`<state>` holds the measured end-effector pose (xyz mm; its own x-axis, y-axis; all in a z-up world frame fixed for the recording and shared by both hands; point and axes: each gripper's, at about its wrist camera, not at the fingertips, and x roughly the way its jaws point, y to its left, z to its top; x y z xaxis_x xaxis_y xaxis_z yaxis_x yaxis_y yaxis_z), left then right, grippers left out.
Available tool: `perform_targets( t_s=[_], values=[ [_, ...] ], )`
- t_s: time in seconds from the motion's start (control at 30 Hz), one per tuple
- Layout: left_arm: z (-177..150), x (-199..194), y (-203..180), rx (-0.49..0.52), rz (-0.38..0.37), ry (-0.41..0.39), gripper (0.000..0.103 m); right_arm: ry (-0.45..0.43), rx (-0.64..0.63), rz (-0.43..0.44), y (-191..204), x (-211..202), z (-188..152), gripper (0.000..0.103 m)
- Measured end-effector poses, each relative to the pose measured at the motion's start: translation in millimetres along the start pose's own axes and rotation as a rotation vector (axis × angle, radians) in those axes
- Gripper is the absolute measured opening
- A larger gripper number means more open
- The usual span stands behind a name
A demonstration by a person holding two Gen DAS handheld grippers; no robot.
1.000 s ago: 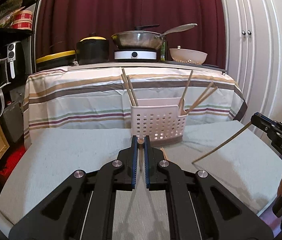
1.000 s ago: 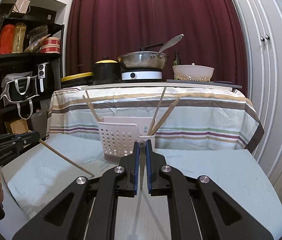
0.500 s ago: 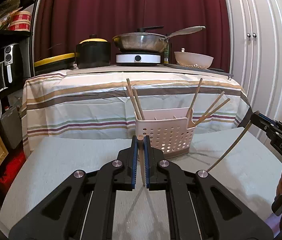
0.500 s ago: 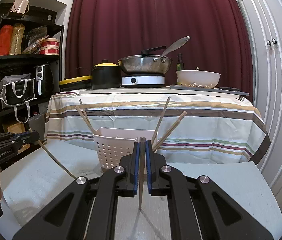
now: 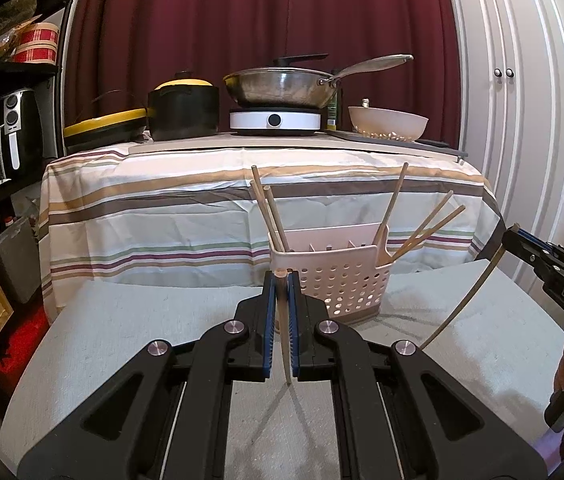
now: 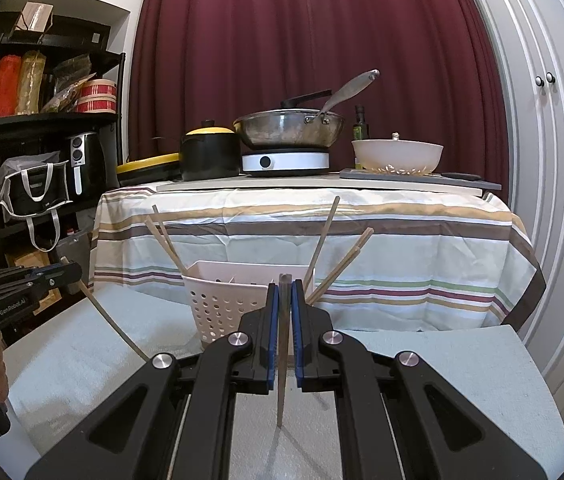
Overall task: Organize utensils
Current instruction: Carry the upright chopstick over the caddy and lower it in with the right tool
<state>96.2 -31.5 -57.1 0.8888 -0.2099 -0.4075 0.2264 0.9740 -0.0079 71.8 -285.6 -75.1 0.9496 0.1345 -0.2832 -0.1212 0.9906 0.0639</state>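
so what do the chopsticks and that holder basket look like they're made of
The chopstick in the left claw and the one in the right claw look like bamboo or light wood: matte tan, thin, tapering. The holder basket looks like moulded plastic: pale pinkish-white, smooth, with even round holes and a thin rim.

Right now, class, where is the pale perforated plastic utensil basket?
The pale perforated plastic utensil basket stands on the grey mat before the striped tablecloth, just beyond the left gripper; in the right wrist view it sits centre-left behind the right gripper.
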Motion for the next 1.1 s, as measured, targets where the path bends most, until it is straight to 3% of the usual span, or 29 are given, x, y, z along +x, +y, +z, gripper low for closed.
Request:
perform_targets(
  t_s=[0.4,0.67,1.1],
  values=[
    [33,-1,0,-0.010,-0.079,-0.025,0.006,-0.033,0.006,0.027,-7,6,24,0.007],
    [85,-12,-11,0.032,-0.125,-0.130,0.006,-0.118,-0.017,0.059,-8,6,64,0.007],
    [158,-1,-28,0.079,-0.090,-0.326,0.006,-0.228,-0.061,0.068,-7,30,120,0.007]
  ],
)
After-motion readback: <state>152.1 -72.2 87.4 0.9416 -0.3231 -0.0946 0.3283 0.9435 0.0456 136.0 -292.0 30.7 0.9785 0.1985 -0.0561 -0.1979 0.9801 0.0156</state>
